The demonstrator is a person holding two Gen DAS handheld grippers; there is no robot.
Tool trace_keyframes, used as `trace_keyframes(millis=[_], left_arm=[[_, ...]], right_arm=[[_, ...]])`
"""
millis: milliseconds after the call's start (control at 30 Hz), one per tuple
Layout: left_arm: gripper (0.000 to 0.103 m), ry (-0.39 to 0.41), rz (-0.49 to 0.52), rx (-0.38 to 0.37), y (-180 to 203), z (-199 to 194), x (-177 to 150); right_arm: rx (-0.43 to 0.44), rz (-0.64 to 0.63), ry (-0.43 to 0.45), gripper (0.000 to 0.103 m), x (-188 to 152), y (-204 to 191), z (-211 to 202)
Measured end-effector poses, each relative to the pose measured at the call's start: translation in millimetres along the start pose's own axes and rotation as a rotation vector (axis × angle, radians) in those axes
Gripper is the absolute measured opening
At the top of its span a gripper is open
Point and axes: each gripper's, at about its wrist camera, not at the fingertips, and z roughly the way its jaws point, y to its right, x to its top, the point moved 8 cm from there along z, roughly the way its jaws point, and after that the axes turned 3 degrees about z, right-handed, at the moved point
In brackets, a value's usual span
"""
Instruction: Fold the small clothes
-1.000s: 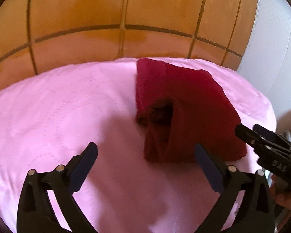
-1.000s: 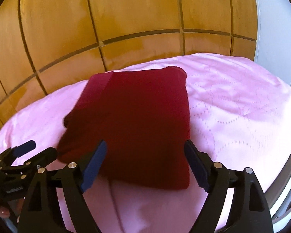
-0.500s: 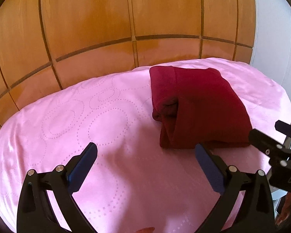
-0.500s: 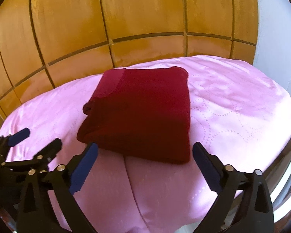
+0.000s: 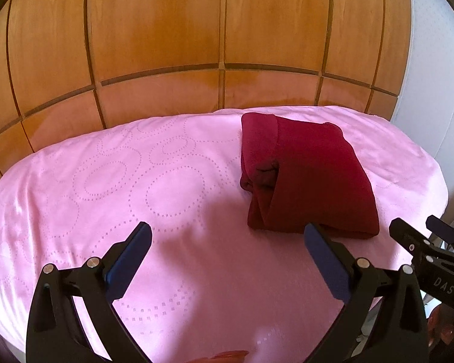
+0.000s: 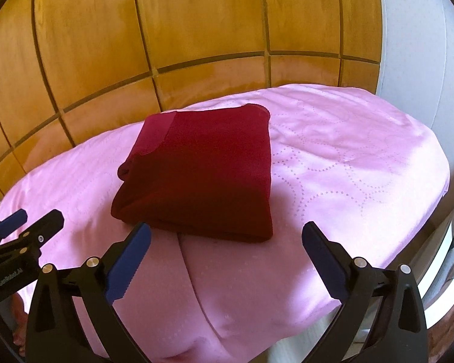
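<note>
A dark red garment (image 5: 302, 175) lies folded into a compact rectangle on the pink cloth; it also shows in the right wrist view (image 6: 199, 169). My left gripper (image 5: 227, 242) is open and empty, held above the cloth to the near left of the garment. My right gripper (image 6: 225, 239) is open and empty, just in front of the garment's near edge. The right gripper shows at the right edge of the left wrist view (image 5: 423, 242). The left gripper shows at the left edge of the right wrist view (image 6: 27, 224).
The pink embossed cloth (image 5: 106, 199) covers a rounded table (image 6: 363, 157). Orange wooden panelling (image 5: 196, 45) stands behind it. A pale grey wall (image 6: 414, 45) rises at the right. The table edge drops off at the near right.
Both grippers have pulled back and up from the folded garment, so more of the pink cloth shows. The garment stays folded and has not moved.
</note>
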Motion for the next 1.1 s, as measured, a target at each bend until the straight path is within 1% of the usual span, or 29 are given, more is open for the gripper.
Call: trace_keyframes(millis=[300,567,1100], left_arm=[[0.101,-0.017,0.003,0.011,-4.0,1.0,-4.6],[0.101,-0.032,0.001,-0.001,-4.8,3.4,-6.0],[0.101,-0.033,0.006,0.003,-3.1,4.7,-5.5]], right_arm=[[-0.002,-0.017,0.005,0.099,0.9,-3.7,-0.8],[-0.007,-0.017,0.005,0.099,1.8,-4.4,-0.9],[-0.003,-0.014,0.002,0.099,1.9,-5.4,-0.1]])
